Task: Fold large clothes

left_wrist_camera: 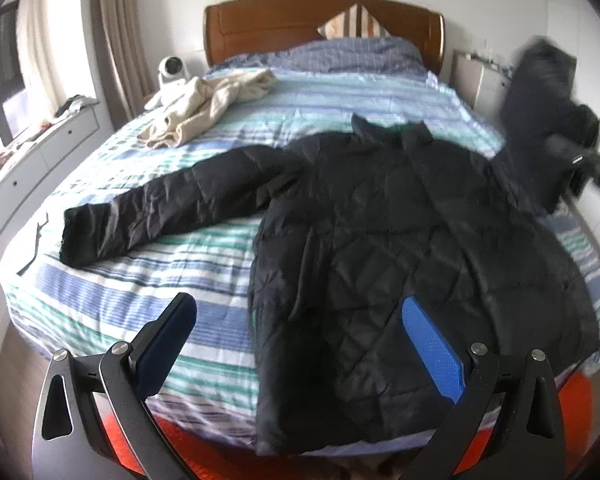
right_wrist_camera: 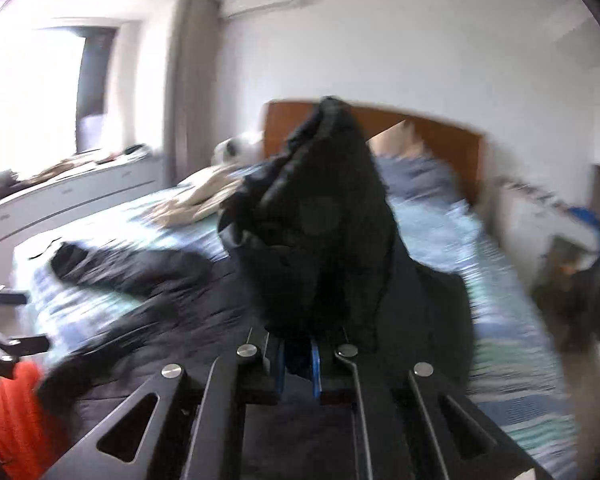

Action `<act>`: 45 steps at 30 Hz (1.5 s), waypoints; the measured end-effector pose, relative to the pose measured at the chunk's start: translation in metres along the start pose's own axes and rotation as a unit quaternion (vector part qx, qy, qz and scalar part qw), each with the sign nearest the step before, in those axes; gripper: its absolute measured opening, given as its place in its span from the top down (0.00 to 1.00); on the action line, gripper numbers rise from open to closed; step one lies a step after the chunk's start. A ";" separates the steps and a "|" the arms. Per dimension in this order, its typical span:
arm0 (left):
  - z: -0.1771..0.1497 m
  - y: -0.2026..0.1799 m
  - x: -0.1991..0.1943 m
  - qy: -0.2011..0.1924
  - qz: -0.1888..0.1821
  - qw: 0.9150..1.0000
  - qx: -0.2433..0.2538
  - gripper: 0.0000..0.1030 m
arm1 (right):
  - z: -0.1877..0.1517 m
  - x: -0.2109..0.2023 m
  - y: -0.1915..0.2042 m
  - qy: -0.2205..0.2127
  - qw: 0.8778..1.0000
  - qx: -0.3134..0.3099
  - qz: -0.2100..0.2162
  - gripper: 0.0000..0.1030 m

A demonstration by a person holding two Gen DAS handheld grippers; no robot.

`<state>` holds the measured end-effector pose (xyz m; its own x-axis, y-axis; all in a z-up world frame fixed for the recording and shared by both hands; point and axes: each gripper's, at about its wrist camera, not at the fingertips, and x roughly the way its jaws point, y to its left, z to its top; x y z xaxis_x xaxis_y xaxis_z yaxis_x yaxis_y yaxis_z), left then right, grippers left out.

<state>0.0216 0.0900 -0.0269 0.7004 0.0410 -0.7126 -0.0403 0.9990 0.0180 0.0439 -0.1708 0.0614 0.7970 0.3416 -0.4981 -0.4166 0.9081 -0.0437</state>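
A black quilted jacket (left_wrist_camera: 400, 240) lies spread on the striped bed (left_wrist_camera: 140, 300), its left sleeve (left_wrist_camera: 160, 208) stretched out flat toward the left edge. My left gripper (left_wrist_camera: 300, 328) hovers open over the jacket's lower hem with nothing between its blue pads (left_wrist_camera: 432, 344). At the far right of that view the right gripper (left_wrist_camera: 580, 160), blurred, holds the jacket's other sleeve (left_wrist_camera: 540, 92) lifted off the bed. In the right wrist view my right gripper (right_wrist_camera: 300, 356) is shut on that black sleeve (right_wrist_camera: 320, 220), which stands bunched up above the fingers.
A beige garment (left_wrist_camera: 208, 108) lies crumpled near the bed's head on the left. A wooden headboard (left_wrist_camera: 260, 28), a pillow (left_wrist_camera: 352, 24) and a white fan (left_wrist_camera: 170, 70) are at the back. White drawers (left_wrist_camera: 40, 148) run along the left wall. An orange sleeve (right_wrist_camera: 16, 412) shows at lower left.
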 end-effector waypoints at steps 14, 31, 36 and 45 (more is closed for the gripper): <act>0.013 -0.023 0.063 0.054 -0.151 0.987 -0.019 0.01 | -0.093 -0.010 0.032 0.131 0.978 0.141 0.085 0.06; 0.133 -0.039 0.158 0.047 -0.103 0.993 -0.024 0.91 | -0.111 -0.095 -0.048 0.092 0.974 0.208 -0.002 0.06; 0.125 -0.022 0.215 0.054 -0.069 0.996 -0.025 0.91 | -0.084 -0.076 -0.074 0.067 0.974 0.212 -0.037 0.12; 0.092 -0.011 0.244 0.049 -0.081 0.994 -0.060 0.82 | -0.014 0.059 -0.180 0.109 0.959 0.256 -0.058 0.60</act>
<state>0.2590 0.0905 -0.1364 0.6329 -0.1280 -0.7636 -0.0219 0.9829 -0.1830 0.1601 -0.3179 0.0272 0.6907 0.2240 -0.6875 -0.0168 0.9555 0.2944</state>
